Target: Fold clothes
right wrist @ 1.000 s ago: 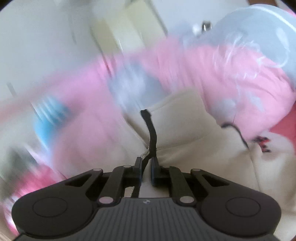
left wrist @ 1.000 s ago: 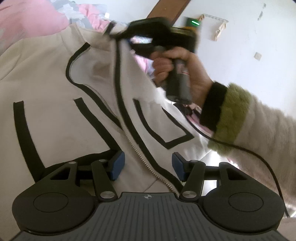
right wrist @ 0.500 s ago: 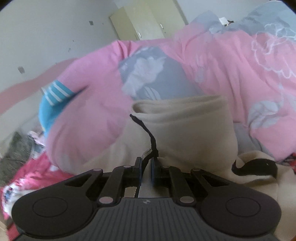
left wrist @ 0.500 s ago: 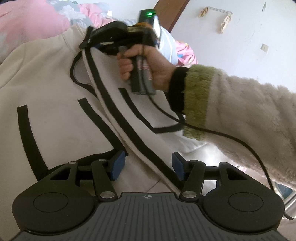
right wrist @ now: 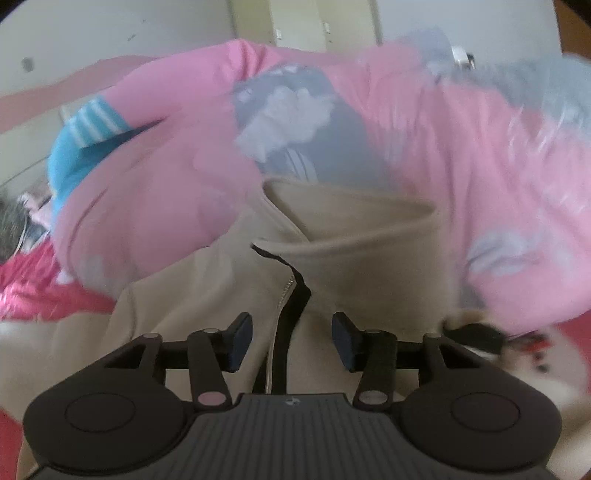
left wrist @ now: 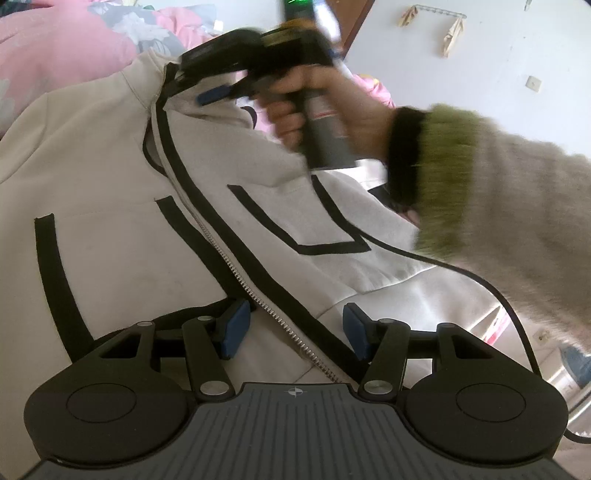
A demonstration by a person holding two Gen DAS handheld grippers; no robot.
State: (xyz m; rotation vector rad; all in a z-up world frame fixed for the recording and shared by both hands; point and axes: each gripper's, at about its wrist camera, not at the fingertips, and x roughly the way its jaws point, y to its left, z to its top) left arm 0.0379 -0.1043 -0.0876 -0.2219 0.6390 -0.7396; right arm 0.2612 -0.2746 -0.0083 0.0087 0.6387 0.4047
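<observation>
A cream zip jacket (left wrist: 110, 258) with black trim lies spread out, its right front panel laid over so the zipper (left wrist: 236, 273) runs down the middle. My left gripper (left wrist: 295, 330) stands open low over the hem, with the zipper edge passing loosely between its blue pads. At the collar (right wrist: 351, 221) my right gripper (left wrist: 192, 86), held by a hand in a fuzzy green-cuffed sleeve (left wrist: 498, 192), has its jaws opening. In the right wrist view the black zip edge (right wrist: 291, 314) lies between those fingers (right wrist: 291, 339) without the pads pressing on it.
A pink flowered quilt (right wrist: 166, 184) is bunched behind the collar, with a blue striped garment (right wrist: 85, 140) on it to the left. A black cable (left wrist: 517, 325) trails from the right gripper across the jacket's right side. White wall with hooks (left wrist: 436, 22) behind.
The right gripper, shut on the black zip edge, carried the front panel left across the jacket to the collar, and its jaws have now parted from the edge. The left gripper stayed put.
</observation>
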